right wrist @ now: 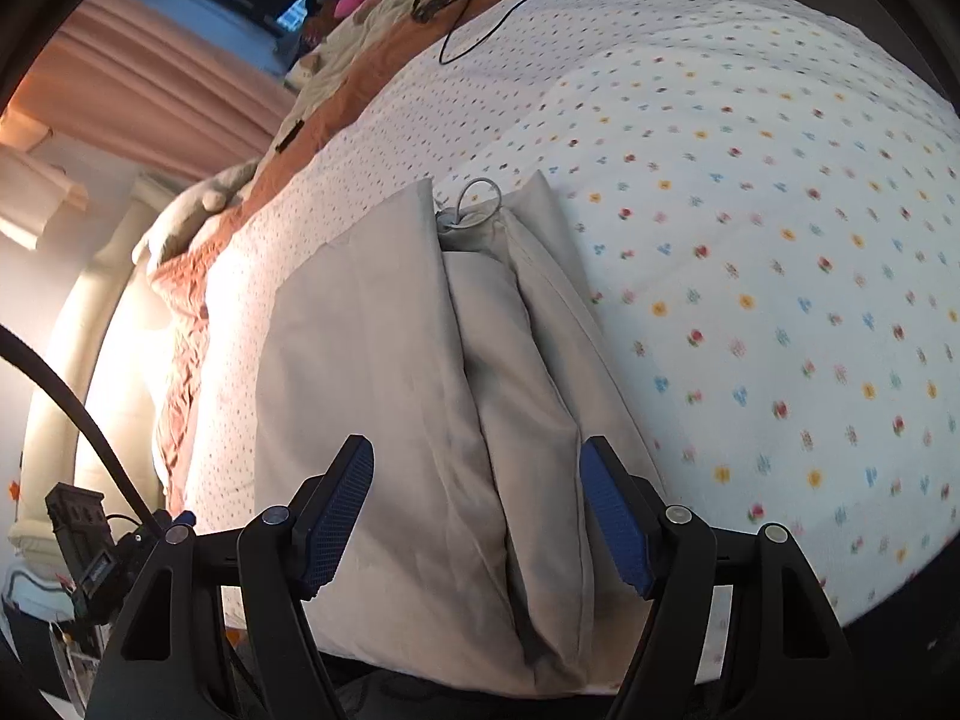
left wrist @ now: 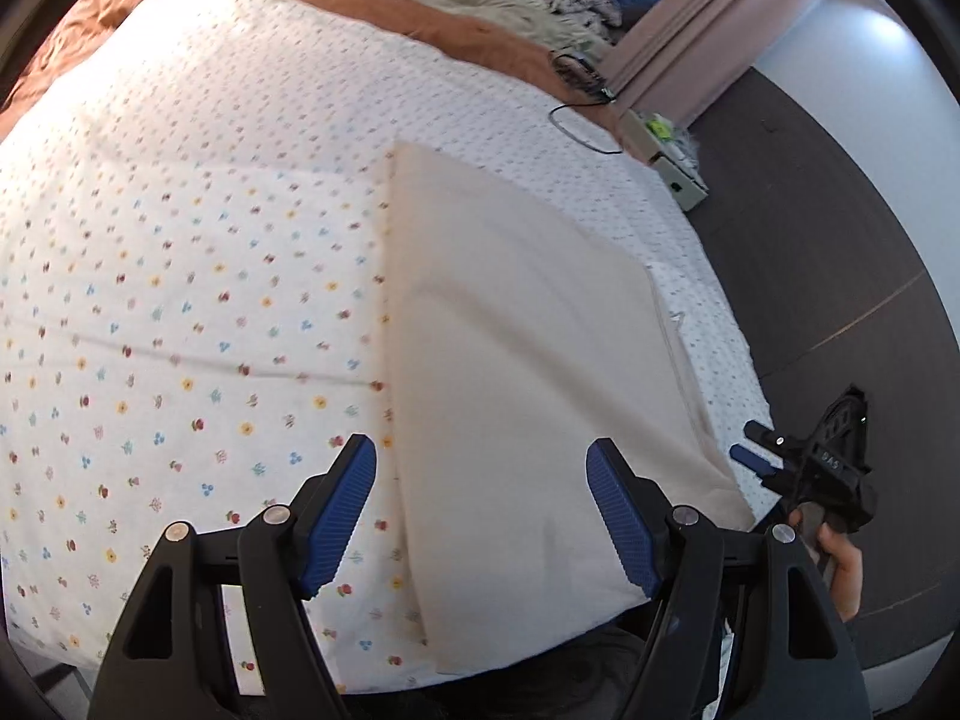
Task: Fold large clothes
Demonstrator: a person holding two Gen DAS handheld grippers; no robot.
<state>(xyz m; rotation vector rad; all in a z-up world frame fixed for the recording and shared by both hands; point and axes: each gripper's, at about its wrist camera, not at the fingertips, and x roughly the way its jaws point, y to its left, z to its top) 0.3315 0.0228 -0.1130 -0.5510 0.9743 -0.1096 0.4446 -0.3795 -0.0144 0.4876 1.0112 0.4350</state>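
Both grippers' fingers spread empty over folded beige cloth on floral bedsheet; black cable beyond.

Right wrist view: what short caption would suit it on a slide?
Open right gripper poised above a folded beige garment lying on a flower-printed white bedsheet.

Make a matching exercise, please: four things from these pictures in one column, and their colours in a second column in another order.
Things:
1. folded garment
2. blanket
3. curtain
4. cable

Colours:
A. black
B. pink
C. beige
D. rust brown

Pairs: 1-C, 2-D, 3-B, 4-A
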